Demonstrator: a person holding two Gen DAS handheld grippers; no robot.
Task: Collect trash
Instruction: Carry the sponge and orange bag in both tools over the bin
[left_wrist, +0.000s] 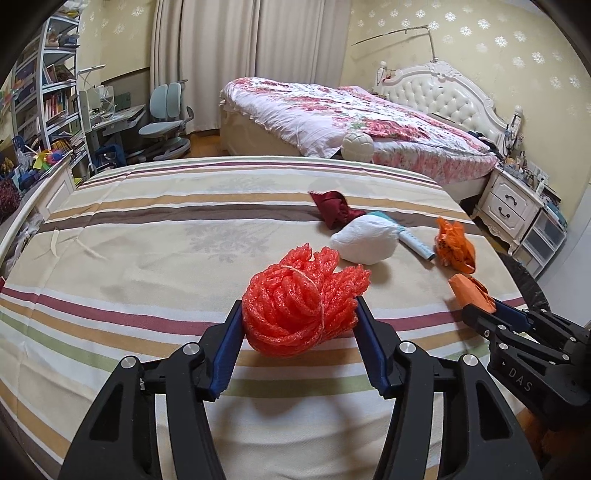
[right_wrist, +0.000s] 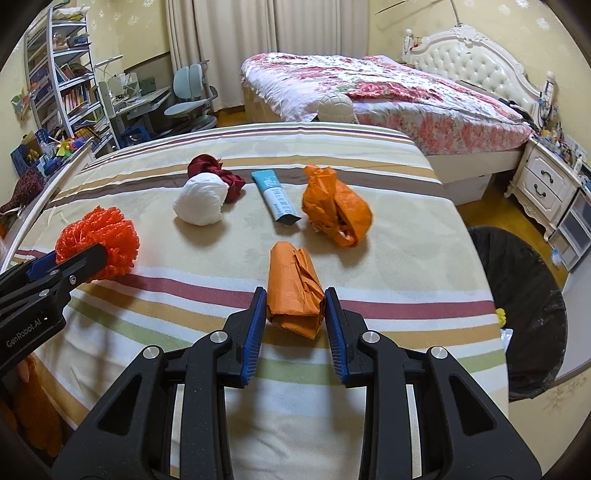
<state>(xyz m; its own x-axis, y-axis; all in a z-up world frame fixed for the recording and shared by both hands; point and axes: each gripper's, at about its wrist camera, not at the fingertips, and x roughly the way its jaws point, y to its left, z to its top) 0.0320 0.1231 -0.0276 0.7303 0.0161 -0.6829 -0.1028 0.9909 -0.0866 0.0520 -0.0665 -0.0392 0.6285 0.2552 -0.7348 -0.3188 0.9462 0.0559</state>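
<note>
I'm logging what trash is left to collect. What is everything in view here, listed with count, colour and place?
foam net bundle: one, red-orange, between the left gripper's pads
folded paper: one, orange, between the right gripper's pads
crumpled bag: one, orange, on the striped sheet
tube: one, teal and white, beside the crumpled bag
white wad: one, white, on the sheet
cloth: one, dark red, behind the white wad
trash bin: one, black liner, on the floor right of the bed
striped sheet: one, beige with stripes
left gripper: one, black and blue
right gripper: one, black and blue
</note>
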